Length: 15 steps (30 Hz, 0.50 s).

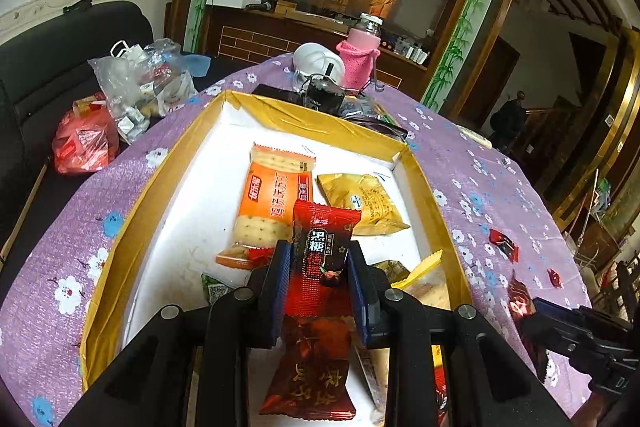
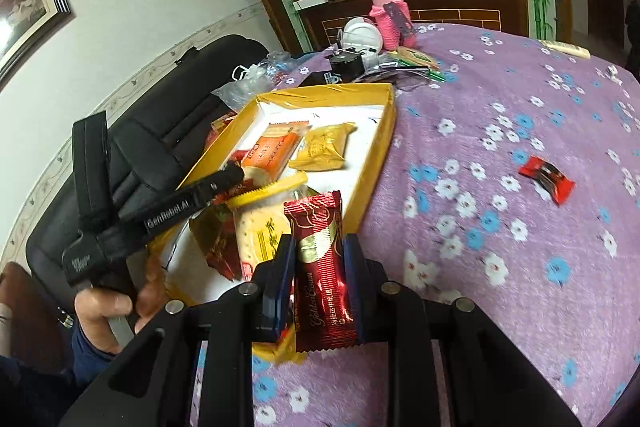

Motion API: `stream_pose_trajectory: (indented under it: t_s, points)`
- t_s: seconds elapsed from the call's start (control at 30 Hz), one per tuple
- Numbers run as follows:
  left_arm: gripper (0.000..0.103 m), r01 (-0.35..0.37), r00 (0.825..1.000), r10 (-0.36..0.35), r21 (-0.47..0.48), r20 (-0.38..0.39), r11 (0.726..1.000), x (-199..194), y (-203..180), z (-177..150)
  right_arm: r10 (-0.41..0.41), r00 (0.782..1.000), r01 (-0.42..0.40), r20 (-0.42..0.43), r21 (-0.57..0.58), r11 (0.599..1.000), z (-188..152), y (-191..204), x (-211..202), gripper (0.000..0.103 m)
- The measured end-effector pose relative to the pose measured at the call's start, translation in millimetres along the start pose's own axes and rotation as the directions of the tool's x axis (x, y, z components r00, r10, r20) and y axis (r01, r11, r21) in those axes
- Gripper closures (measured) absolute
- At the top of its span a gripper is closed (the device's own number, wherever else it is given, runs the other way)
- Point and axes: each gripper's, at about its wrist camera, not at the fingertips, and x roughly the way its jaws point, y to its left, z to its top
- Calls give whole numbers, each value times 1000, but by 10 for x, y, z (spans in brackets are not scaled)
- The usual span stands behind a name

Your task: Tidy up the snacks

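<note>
Both hands carry a snack toward the shallow yellow cardboard box with a white floor (image 1: 132, 211), which sits on the purple flowered tablecloth (image 2: 500, 227). The left gripper (image 1: 318, 281) is pinching a red-and-black brown-sugar candy wrapper (image 1: 322, 251) between its blue pads, held upright over the near end of the box. The right gripper (image 2: 320, 291) is clamped on a dark red foil wafer bar (image 2: 324, 267), hanging just outside the box's near right corner, over the cloth. Already inside the box: an orange cracker packet (image 1: 268, 203), a crinkled yellow pastry pouch (image 1: 362, 203), and more wrappers at the near end. The step looks like dropping both into the box. To do it well: lower the left one onto bare white floor to the left of the cracker packet, not on top of the pile, then spread the jaws. Bring the right one across the yellow wall first, because a release where it hangs now would land it on the cloth. A small red-and-black candy (image 2: 546, 179) lies loose on the cloth, well apart from the box, and judging by the task it needs picking up next.
</note>
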Motion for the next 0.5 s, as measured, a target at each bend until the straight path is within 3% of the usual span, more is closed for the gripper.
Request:
stream_pose_trajectory:
  t_s: [0.5]
  points:
    - [75, 50, 999, -50, -15, -10, 999, 49, 60, -79, -3, 999, 2, -45, -15, 1000, 71, 247, 337, 79]
